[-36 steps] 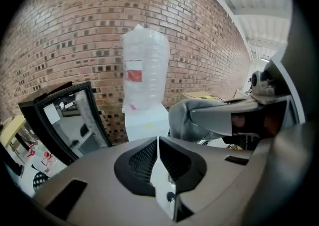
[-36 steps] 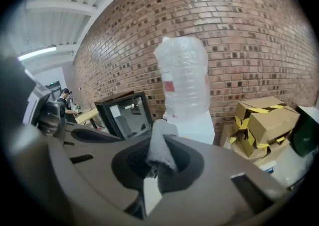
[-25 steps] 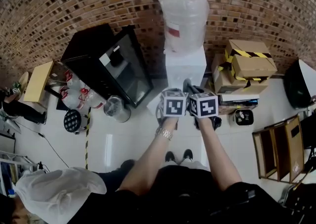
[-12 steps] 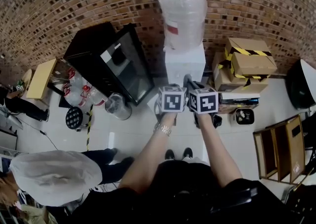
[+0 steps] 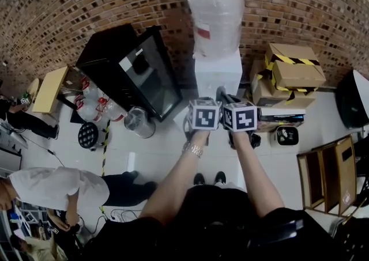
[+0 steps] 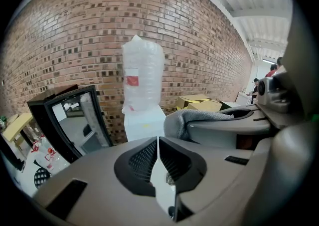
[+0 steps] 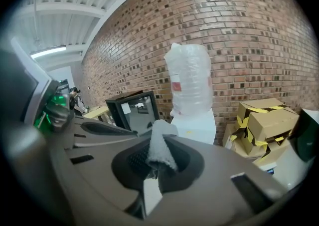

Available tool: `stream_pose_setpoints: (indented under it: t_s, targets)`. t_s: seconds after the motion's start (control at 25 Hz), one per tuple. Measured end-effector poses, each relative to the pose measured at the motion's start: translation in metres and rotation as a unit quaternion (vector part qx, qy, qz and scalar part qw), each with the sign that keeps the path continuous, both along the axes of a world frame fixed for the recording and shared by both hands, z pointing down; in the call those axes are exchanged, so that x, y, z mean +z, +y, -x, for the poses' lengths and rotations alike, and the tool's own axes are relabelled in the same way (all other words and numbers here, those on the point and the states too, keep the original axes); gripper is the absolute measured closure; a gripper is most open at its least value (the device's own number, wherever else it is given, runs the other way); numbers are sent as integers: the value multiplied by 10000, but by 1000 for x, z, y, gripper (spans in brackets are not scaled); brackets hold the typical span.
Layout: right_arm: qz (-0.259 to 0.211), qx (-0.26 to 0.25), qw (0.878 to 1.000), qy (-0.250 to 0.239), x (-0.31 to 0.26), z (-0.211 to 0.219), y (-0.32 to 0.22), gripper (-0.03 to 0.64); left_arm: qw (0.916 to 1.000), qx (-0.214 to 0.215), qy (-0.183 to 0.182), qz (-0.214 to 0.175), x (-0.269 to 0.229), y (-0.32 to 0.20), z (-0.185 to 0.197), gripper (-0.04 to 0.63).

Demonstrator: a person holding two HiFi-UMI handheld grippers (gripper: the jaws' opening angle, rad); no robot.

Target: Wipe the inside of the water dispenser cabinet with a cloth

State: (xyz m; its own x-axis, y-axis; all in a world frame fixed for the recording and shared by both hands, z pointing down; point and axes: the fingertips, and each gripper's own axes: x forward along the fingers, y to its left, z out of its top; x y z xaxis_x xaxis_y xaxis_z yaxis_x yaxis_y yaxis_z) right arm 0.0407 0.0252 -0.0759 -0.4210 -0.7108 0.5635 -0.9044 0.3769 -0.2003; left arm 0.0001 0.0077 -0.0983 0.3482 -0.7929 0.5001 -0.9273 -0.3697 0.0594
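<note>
Almost nothing changes in the last second. My right tongs (image 7: pixel 152 169) still pinch the grey cloth (image 7: pixel 160 150), and my left tongs (image 6: pixel 158 151) stay pressed together, empty. Both wait before the water dispenser (image 5: pixel 217 75). The cloth is apart from it, so I judge no wiping happens now.

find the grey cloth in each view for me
Head view: cannot make it out.
Left gripper view: cloth right of centre, above the jaws.
Right gripper view: lower centre, pinched between the jaws.
Shared landmark: wrapped water bottle on the white dispenser.
</note>
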Motion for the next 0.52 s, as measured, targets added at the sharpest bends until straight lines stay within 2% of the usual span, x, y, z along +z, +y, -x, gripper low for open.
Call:
stream_pose_setpoints:
  t_s: [0.52]
  targets:
    - [-1,-56,9999,-100,-4,5,-12,603,10000,1,-56,-46,-5,-9,6,586]
